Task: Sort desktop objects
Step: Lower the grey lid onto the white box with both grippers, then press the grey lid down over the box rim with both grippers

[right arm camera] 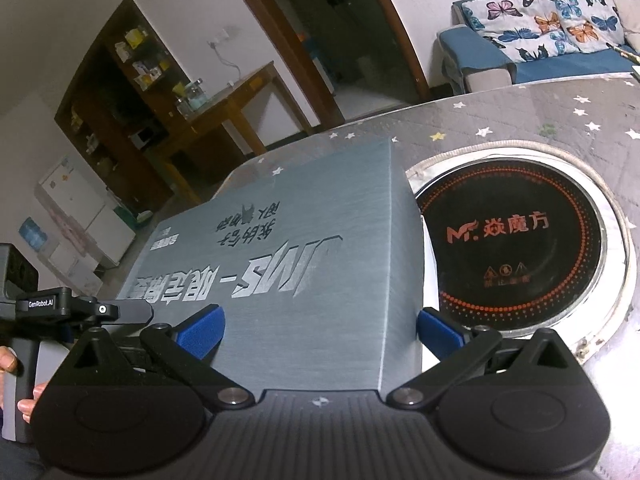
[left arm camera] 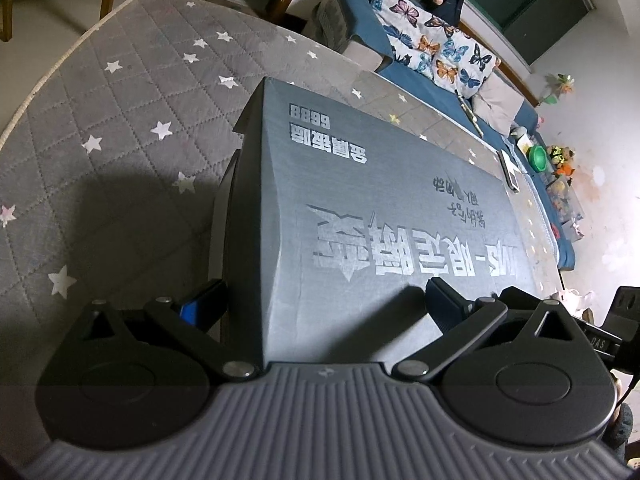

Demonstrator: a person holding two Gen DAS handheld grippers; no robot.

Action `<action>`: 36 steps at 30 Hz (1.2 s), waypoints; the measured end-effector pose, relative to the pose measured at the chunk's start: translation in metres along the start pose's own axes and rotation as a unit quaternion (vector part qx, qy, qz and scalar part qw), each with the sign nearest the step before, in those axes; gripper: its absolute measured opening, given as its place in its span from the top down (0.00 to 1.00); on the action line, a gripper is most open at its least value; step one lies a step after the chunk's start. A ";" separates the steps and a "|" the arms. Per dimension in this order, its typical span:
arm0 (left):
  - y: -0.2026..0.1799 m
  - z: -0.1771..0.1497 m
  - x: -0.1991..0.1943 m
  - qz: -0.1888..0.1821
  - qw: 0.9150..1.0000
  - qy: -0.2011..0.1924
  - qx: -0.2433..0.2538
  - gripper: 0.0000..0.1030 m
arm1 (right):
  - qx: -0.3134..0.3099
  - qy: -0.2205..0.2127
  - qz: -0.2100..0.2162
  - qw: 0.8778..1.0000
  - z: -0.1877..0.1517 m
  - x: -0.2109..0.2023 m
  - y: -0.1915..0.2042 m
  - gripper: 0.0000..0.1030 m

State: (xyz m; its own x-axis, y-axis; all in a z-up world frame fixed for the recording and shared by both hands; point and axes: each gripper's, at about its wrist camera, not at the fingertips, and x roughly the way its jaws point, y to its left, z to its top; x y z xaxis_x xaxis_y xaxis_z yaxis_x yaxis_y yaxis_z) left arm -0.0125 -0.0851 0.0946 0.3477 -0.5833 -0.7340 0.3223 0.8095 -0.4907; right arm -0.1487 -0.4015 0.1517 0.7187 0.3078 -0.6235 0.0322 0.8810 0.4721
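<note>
Long grey cardboard box printed with silver lettering, lying flat on the round table under a grey quilted star-patterned cover, its near end filling both wrist views. Left gripper spread wide around one end of the box, blue-padded fingers flanking its sides; contact with the cardboard impossible to confirm. Right gripper likewise spread wide at the other end, blue pads just beside the box walls, touching or not unclear. Beside the box, set into the table, a round black induction hob ringed with orange dots. Beyond the table, a blue sofa with butterfly-print cushions.
</note>
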 end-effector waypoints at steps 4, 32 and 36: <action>0.002 0.003 0.002 0.000 1.000 -0.001 0.002 0.00 | 0.004 0.000 -0.001 1.000 0.000 0.000 -0.004 0.00; 0.002 -0.002 0.005 -0.004 1.000 -0.006 0.007 0.00 | 0.017 0.014 -0.003 1.000 -0.008 0.010 -0.014 0.00; 0.005 -0.003 0.004 -0.008 1.000 -0.006 0.007 0.00 | 0.009 0.014 -0.006 1.000 -0.008 0.010 -0.011 0.00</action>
State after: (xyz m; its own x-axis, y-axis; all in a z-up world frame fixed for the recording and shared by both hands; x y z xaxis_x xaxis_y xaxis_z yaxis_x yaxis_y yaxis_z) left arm -0.0117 -0.0833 0.0879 0.3534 -0.5978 -0.7195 0.3410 0.7985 -0.4960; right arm -0.1474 -0.4054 0.1347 0.6978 0.3080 -0.6467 0.0529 0.8782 0.4754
